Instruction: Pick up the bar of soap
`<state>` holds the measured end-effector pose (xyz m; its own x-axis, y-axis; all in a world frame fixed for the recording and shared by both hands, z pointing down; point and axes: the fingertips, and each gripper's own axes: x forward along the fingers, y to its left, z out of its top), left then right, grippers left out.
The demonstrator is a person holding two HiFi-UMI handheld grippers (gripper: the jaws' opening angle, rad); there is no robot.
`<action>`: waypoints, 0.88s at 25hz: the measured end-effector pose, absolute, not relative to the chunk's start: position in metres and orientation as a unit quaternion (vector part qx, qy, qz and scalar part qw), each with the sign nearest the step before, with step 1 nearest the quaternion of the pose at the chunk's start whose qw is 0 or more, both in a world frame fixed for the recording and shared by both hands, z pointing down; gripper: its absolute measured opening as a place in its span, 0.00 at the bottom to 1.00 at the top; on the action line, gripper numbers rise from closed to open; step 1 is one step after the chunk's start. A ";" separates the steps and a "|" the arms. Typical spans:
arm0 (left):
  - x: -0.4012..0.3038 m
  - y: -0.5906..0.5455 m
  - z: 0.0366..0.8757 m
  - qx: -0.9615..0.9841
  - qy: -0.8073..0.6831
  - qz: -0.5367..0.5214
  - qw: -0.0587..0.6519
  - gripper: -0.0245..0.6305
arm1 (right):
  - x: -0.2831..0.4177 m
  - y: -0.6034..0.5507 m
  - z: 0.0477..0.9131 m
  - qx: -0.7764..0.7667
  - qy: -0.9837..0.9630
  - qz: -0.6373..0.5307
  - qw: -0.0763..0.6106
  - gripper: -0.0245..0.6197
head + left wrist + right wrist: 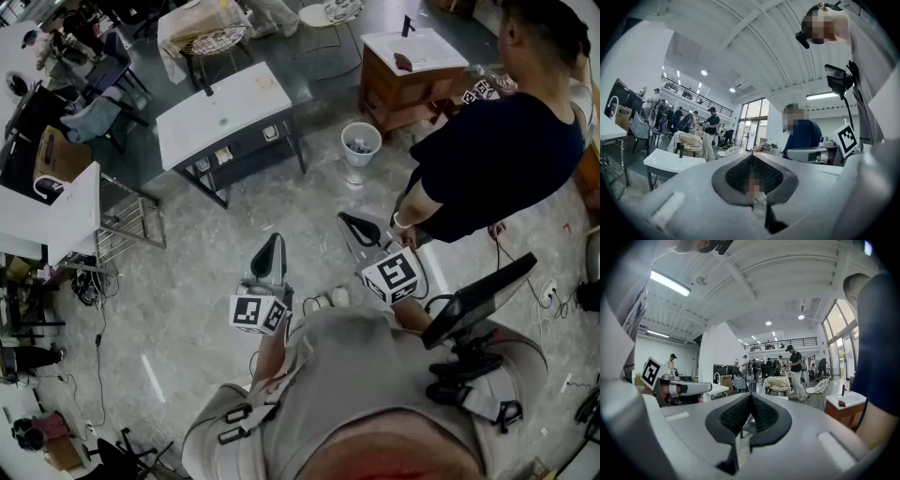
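Note:
The bar of soap (403, 62) is a small brown block lying on the white sink top of a wooden cabinet (398, 94) at the far right of the room. In the right gripper view the soap (841, 403) shows low at the right, well beyond the jaws. Both grippers are held up over the floor, far from the cabinet. My left gripper (270, 253) is shut with nothing in it, its dark pads (740, 176) meeting. My right gripper (360, 228) is also shut and empty, its pads (764, 416) pressed together.
A person in a dark shirt (506, 150) stands between my right gripper and the cabinet. A white waste bin (361, 142) sits on the floor ahead. A white table (230, 112) stands ahead to the left, and a monitor on a stand (478, 300) is close at my right.

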<state>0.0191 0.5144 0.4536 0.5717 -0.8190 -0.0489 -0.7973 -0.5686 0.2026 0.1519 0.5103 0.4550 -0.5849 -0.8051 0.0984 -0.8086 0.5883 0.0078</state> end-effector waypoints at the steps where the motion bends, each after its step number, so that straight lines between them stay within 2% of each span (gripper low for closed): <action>1: 0.017 0.517 0.455 0.880 -0.462 -0.074 0.081 0.03 | 0.153 0.512 0.454 0.456 -0.889 0.022 0.042 0.04; 13: 0.017 0.528 0.458 0.871 -0.470 -0.103 0.100 0.03 | 0.170 0.508 0.482 0.471 -0.881 0.036 0.022 0.04; 22: 0.002 0.516 0.462 0.852 -0.510 -0.092 0.075 0.03 | 0.139 0.476 0.509 0.400 -0.913 0.060 0.055 0.04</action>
<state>0.0018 0.5162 0.4616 0.4621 -0.8831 -0.0812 -0.8555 -0.4681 0.2214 0.1393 0.4764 0.5093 -0.6745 -0.7234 0.1476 -0.7365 0.6732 -0.0660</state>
